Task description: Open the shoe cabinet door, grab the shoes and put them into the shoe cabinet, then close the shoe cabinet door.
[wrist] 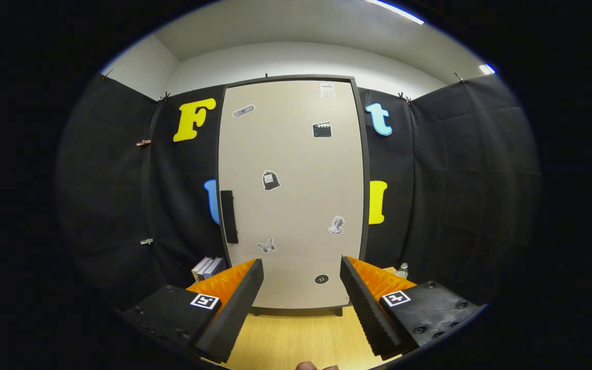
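Note:
The shoe cabinet (296, 154) stands upright straight ahead on a light wooden floor (296, 336). Its pale door is shut and carries several small stickers. A dark vertical handle (228, 216) runs along the door's left edge at mid height. My gripper (301, 277) is open, its two fingers spread wide with nothing between them. The fingers point at the lower part of the door, some way short of it. The handle lies above and left of the left finger (234, 308).
A few books (207, 267) lean by the cabinet's lower left corner. A small clear bottle (403, 270) stands at its lower right. Black cloth walls close in on both sides. The tip of a person's hand (316, 366) shows at the very bottom.

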Action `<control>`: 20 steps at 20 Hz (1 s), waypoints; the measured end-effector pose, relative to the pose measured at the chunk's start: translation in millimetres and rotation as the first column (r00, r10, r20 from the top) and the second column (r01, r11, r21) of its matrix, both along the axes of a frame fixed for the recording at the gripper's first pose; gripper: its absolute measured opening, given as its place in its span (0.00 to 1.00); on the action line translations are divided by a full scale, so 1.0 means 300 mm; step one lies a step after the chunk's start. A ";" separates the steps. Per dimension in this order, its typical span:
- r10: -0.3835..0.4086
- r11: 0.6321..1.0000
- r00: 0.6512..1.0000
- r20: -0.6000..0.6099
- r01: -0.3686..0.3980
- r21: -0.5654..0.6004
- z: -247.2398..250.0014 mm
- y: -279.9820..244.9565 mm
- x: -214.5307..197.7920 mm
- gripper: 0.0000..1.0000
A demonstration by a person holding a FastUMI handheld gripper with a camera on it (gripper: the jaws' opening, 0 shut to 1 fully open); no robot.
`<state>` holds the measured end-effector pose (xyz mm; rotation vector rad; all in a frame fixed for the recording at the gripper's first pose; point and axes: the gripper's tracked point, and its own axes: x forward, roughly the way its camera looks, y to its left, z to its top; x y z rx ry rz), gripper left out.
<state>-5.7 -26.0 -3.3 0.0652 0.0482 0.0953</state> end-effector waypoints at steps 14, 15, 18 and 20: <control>0.007 1.000 1.000 -0.006 -0.007 0.000 -0.021 -0.010 0.029 0.98; 0.006 1.000 1.000 -0.008 -0.006 0.004 -0.023 -0.010 0.032 0.99; 0.010 1.000 1.000 -0.007 -0.010 0.004 -0.020 -0.011 0.034 0.99; 0.010 1.000 1.000 -0.002 -0.010 0.001 -0.014 -0.012 0.039 0.99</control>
